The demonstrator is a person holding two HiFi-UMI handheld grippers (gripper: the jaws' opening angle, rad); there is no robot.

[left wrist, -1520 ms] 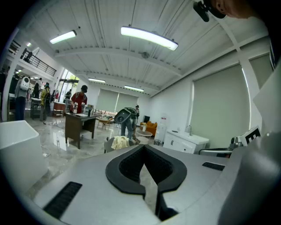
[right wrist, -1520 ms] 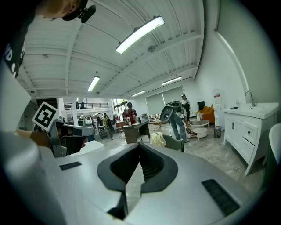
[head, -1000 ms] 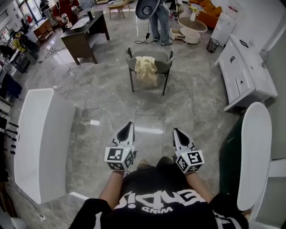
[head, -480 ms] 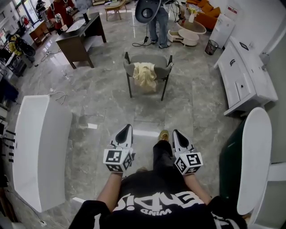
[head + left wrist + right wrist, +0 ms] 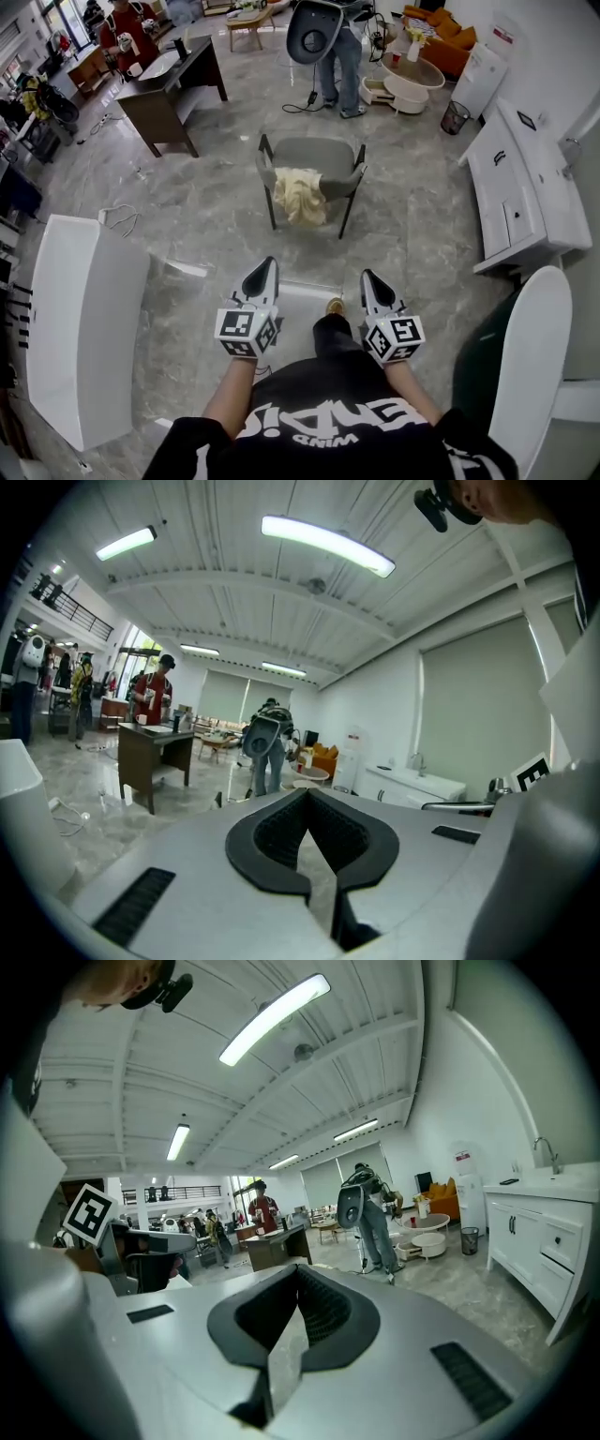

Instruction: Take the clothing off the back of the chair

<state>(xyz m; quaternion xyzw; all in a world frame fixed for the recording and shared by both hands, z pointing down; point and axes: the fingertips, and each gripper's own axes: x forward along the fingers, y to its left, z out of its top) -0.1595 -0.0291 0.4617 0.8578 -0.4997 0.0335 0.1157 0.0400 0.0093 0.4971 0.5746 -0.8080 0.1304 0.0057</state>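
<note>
A grey chair (image 5: 313, 157) stands on the marble floor ahead of me, its back toward me. A cream garment (image 5: 300, 195) hangs over that back, bunched near the middle. My left gripper (image 5: 262, 274) and right gripper (image 5: 373, 282) are held side by side in front of my body, well short of the chair. Both point toward it, shut with nothing between the jaws. In the left gripper view the left gripper (image 5: 307, 795) has its dark pads meeting at the tip. The right gripper (image 5: 298, 1271) looks the same in the right gripper view. The chair is hidden in both gripper views.
A long white tub (image 5: 84, 319) lies at my left, another white tub (image 5: 530, 370) at my right. A white cabinet (image 5: 525, 187) lines the right wall. Beyond the chair stand a person (image 5: 342, 52), a dark desk (image 5: 173, 89) and a round white table (image 5: 412, 75).
The chair and garment have drawn nearer and lower in the head view as I walk forward. Both grippers keep their pose and stay shut.
</note>
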